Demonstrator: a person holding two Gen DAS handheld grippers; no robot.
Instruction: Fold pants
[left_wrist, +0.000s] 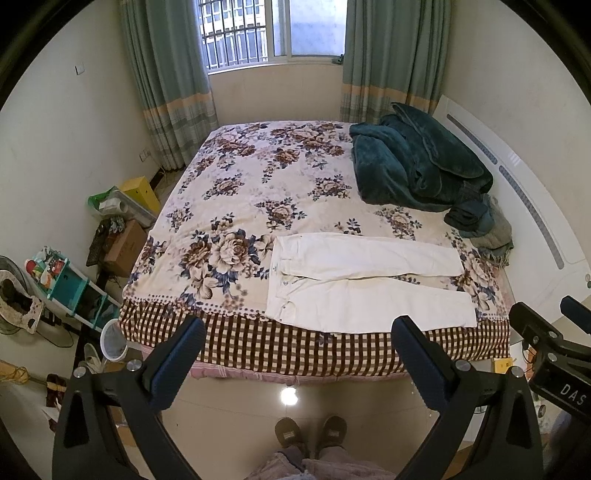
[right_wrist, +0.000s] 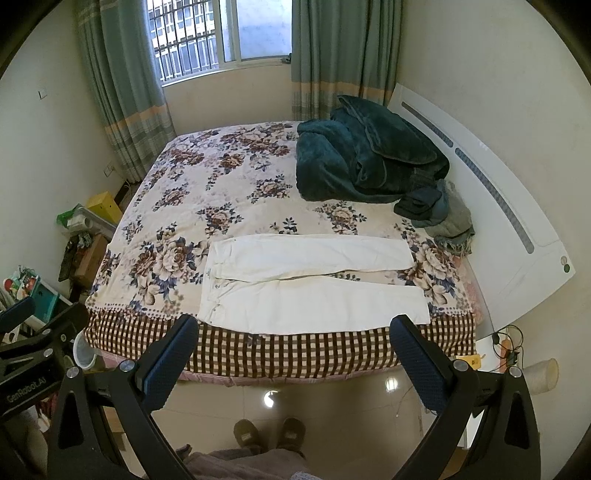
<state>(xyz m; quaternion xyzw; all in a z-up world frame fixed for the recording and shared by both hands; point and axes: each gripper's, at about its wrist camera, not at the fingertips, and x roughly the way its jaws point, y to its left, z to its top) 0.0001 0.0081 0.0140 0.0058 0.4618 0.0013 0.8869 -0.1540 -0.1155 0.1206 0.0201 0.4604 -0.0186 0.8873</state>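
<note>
White pants (right_wrist: 306, 282) flat on the floral bed (right_wrist: 221, 177), right claw (right_wrist: 295, 343) wide apart above the floor.

Bed (left_wrist: 236, 332) bearing pants (left_wrist: 362, 280), blanket (left_wrist: 413, 166)

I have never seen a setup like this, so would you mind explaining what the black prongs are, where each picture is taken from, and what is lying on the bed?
There is no robot here. A person, whose slippers show at the bottom, holds a two-finger tool in each hand. The black prongs are its fingers, seen by a wide-angle camera mounted on the tool itself. One picture looks along the left hand-held gripper; the other looks along the right hand-held gripper. Each view also catches a part of the other tool at its edge.

Both grippers are open, hold nothing, and hang short of the bed.

On the floral bedspread, near the front edge, lie white pants, spread flat, waistband to the left, legs to the right, not yet folded. Further back on the right sits a heap of dark teal blanket, with some other cloth beside it.
</note>
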